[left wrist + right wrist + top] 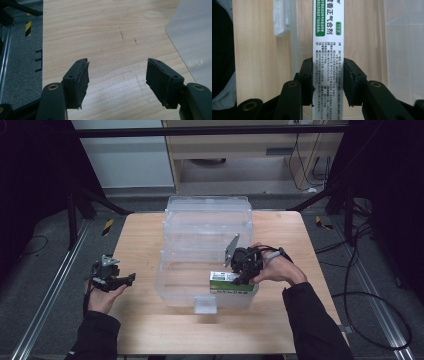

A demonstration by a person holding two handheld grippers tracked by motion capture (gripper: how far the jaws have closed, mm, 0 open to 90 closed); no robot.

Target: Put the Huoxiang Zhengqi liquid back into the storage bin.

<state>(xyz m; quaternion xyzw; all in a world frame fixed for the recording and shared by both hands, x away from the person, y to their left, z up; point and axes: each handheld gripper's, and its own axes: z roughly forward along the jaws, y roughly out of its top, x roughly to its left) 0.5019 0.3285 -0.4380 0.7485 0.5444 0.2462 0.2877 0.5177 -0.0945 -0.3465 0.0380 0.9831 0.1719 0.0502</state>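
Dark curtains close off both sides of the room, grey carpet runs round the desk (150,320), and pale cabinets stand at the far wall with cables trailing on the floor to the right. Light wood, a few faint scuffs, otherwise bare apart from the clear bin (207,255) that stands in the middle with its lid thrown back.

My right claw (243,275) grips a white and green box (231,282) by its narrow sides; the right gripper view shows the pads pressed against the box (328,50) with printed text running along it. It hangs at the bin's near right corner, about level with the rim, and I cannot tell whether it has passed below the rim. I'd judge the packing about half done: the box is picked up and brought to the bin, but it has yet to be set down inside and let go, and the lid is yet to be shut.

My left claw (112,279) rests well to the left of the bin, jaws wide over bare wood, holding nothing.
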